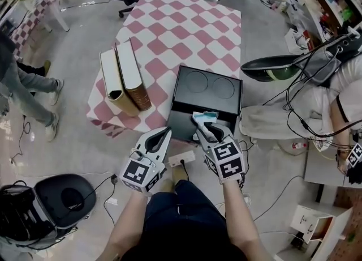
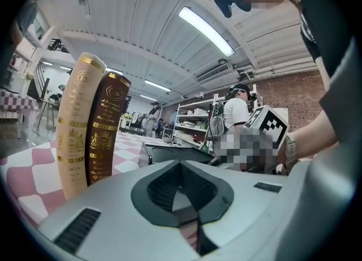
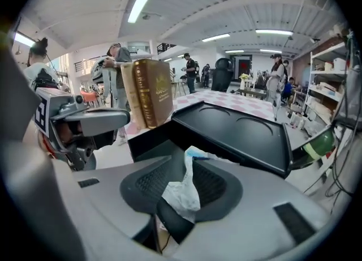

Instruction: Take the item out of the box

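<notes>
Your right gripper (image 1: 205,128) is opening its fingers with the white packet (image 3: 181,189) between them, over the black box (image 1: 206,87). Your left gripper (image 1: 164,135) has its fingers together, holding nothing.

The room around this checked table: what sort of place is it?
Probably a workshop or lab: stocked shelves, long ceiling lights and loose cables.
</notes>
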Action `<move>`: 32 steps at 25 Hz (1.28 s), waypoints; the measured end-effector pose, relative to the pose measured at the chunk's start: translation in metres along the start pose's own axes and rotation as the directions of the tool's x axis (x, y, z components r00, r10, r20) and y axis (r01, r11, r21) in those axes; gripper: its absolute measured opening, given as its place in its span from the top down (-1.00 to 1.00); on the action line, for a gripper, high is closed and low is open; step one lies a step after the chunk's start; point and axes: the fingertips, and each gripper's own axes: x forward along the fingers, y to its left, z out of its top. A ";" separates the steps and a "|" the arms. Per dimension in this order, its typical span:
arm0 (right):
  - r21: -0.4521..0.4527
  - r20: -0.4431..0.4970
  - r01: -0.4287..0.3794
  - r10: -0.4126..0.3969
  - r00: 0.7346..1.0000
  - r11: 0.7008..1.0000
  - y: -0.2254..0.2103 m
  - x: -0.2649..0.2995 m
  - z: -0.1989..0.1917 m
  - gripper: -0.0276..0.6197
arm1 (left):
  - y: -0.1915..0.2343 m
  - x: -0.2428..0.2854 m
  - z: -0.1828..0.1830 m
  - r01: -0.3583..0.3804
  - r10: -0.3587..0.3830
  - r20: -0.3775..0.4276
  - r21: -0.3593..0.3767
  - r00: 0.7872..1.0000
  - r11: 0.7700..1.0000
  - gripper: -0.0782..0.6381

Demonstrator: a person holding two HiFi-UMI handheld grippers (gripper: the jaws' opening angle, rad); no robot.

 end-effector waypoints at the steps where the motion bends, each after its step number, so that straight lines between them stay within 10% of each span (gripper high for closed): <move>1: -0.004 -0.021 0.001 -0.001 1.000 1.000 -0.002 0.003 -0.002 0.51 | 0.001 0.001 -0.001 -0.001 0.001 0.001 -0.002 1.000 1.000 0.77; 19: -0.094 -0.253 0.015 -0.038 0.967 0.995 -0.019 0.048 -0.024 0.31 | 0.024 0.011 0.000 -0.040 0.040 0.009 -0.029 0.999 0.999 0.77; 32: -0.308 -0.311 -0.008 -0.092 0.946 0.951 -0.016 0.054 -0.023 0.55 | 0.031 0.005 -0.003 -0.062 0.062 0.008 -0.046 0.998 0.997 0.77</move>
